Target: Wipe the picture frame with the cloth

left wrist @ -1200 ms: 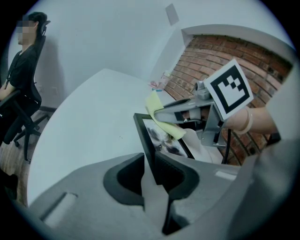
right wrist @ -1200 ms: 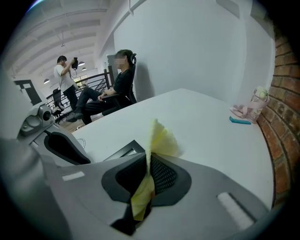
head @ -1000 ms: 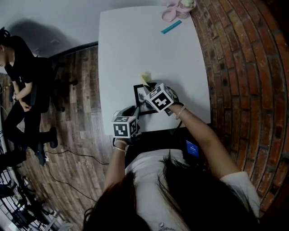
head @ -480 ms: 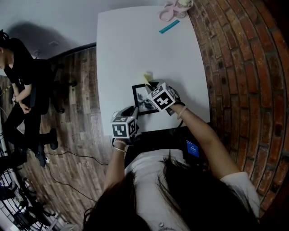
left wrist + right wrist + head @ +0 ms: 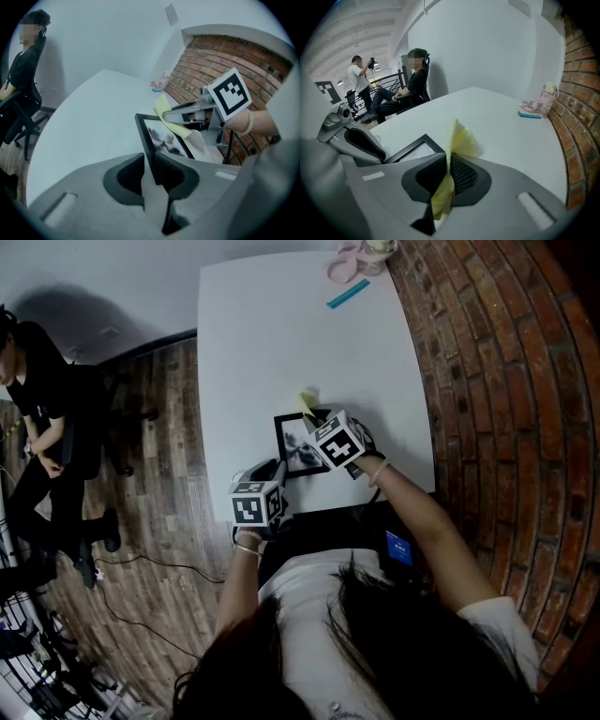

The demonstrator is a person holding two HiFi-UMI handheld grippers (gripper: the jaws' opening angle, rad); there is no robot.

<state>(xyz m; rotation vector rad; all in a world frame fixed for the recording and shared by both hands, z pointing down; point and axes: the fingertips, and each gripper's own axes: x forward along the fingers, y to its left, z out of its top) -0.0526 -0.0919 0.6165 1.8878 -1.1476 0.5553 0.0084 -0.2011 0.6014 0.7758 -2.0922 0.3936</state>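
"What takes up most of the view?"

"A white table (image 5: 281,334), with a brick wall (image 5: 506,381) along its right side. On the left, over wooden floor, a person (image 5: 42,381) sits in a chair."

"Where's the picture frame?"

"The black picture frame (image 5: 298,448) lies close to the table's near edge. The left gripper (image 5: 151,161) has its jaws pressed onto the frame's near edge."

"And the right gripper?"

"The right gripper (image 5: 447,173) pinches a yellow cloth (image 5: 459,138) over the frame's far right part — the cloth pokes out past the far edge. I cannot tell whether it touches the glass."

"Anything smaller?"

"Pink items (image 5: 352,263) and a teal strip (image 5: 348,294) — both at the far right corner."
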